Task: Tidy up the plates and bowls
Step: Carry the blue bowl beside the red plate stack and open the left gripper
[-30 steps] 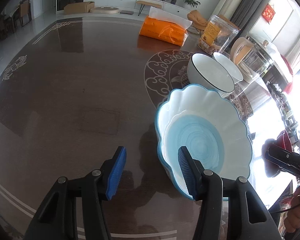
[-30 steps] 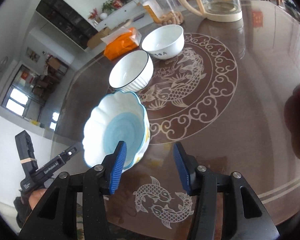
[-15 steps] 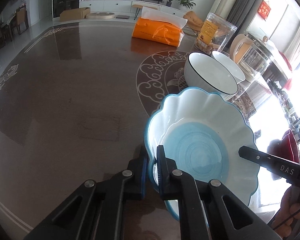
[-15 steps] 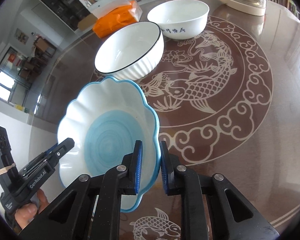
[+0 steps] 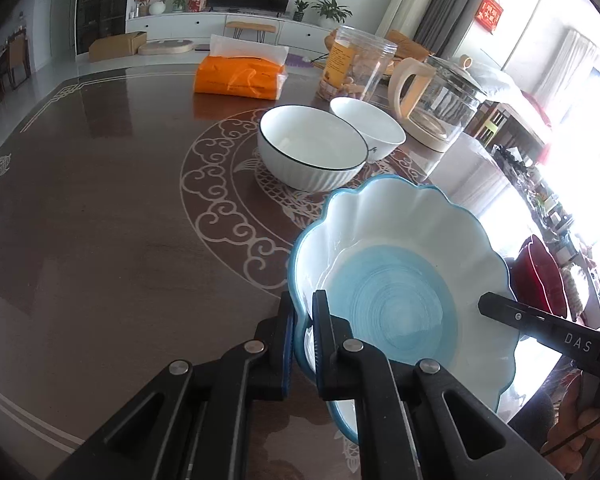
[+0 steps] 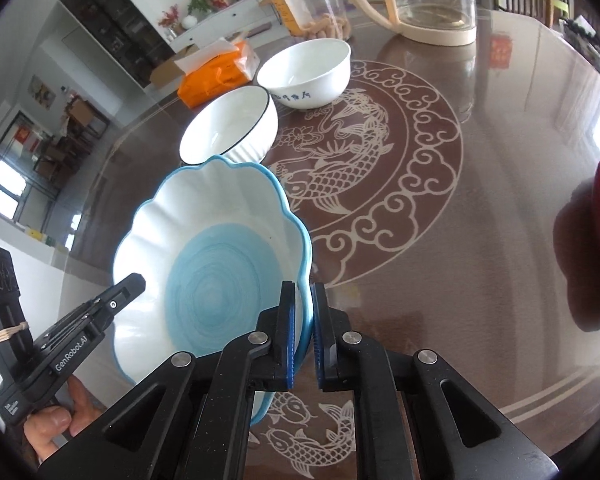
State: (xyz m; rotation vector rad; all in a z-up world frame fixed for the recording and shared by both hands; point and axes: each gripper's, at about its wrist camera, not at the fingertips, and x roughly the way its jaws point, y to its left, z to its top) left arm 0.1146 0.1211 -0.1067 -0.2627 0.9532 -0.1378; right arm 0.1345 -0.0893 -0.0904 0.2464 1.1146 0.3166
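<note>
left tool (image 5: 303, 312): clenched on the left rim of the scalloped blue bowl (image 5: 396, 292), one pad outside the wall, one inside; also seen from the right wrist view at lower left (image 6: 134, 280), a hand behind it
scalloped blue bowl: white fluted wall, blue rim, blue swirl base; held between both tools at the near edge of the counter (image 5: 100, 220), tilted; lifted or touching the counter, cannot tell
right tool (image 6: 303, 312): clenched on the bowl's right rim (image 6: 220, 264), rim edge pinched between blue pads; its tip shows in the left wrist view at the far right of the bowl (image 5: 496, 306)
black-rimmed white bowl (image 5: 310, 148): ribbed outside, upright on the counter just beyond the scalloped bowl, on the round dragon medallion
plain white bowl (image 5: 370, 126): just beside and behind the black-rimmed one, touching or nearly; dark characters on its side in the right wrist view (image 6: 306, 72)
orange tissue pack (image 5: 240, 78): far side of the counter, left of the bowls, white tissue sticking out
clear plastic jar (image 5: 350, 66): behind the plain bowl, yellow label, snacks at the bottom
glass kettle (image 5: 436, 104): cream handle and base, right of the jar
red dish (image 5: 540, 276): right edge of the counter, well apart from the white bowls, partly out of frame
counter: dark glossy brown, pale cloud-and-fish inlay
</note>
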